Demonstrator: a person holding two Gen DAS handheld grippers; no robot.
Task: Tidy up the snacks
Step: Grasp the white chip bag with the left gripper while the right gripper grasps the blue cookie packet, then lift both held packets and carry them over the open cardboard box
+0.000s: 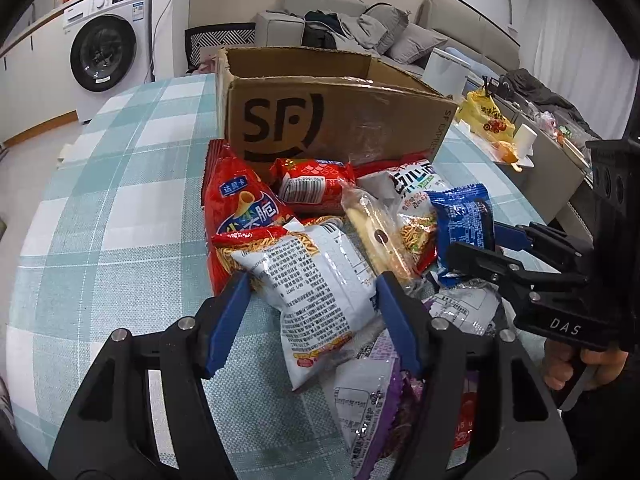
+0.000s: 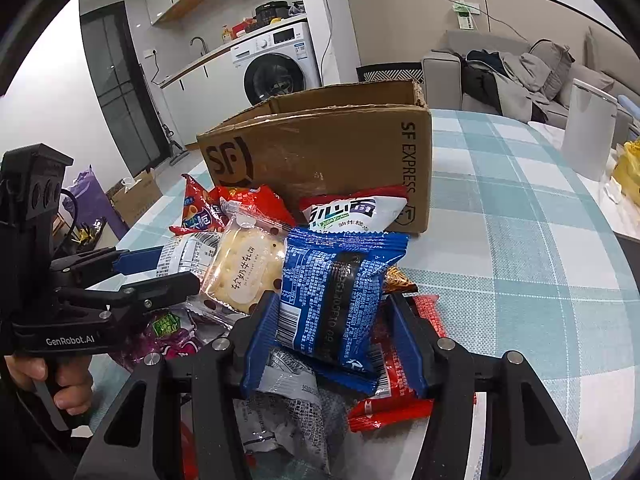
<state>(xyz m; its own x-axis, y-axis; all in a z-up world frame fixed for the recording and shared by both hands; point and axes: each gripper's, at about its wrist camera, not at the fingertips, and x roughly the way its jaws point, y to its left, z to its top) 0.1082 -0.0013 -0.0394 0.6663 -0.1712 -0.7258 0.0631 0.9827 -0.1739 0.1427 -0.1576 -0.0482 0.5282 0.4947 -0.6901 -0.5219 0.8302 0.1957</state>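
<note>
A pile of snack packets lies on the checked tablecloth in front of an open cardboard SF box (image 1: 332,120), which also shows in the right wrist view (image 2: 320,152). My left gripper (image 1: 312,312) is open, its blue fingers on either side of a white noodle packet (image 1: 316,300). My right gripper (image 2: 334,340) is open, its fingers on either side of a blue packet (image 2: 336,296); that packet also shows in the left wrist view (image 1: 464,220). Nearby lie a red chip bag (image 1: 240,208), a clear biscuit packet (image 2: 248,268) and a purple packet (image 1: 372,400).
The table (image 1: 120,200) drops off at the left and near edges. A white cylinder (image 2: 588,128), a yellow bag (image 1: 486,114) and a paper cup (image 1: 524,140) stand at the right. A sofa and washing machine are behind.
</note>
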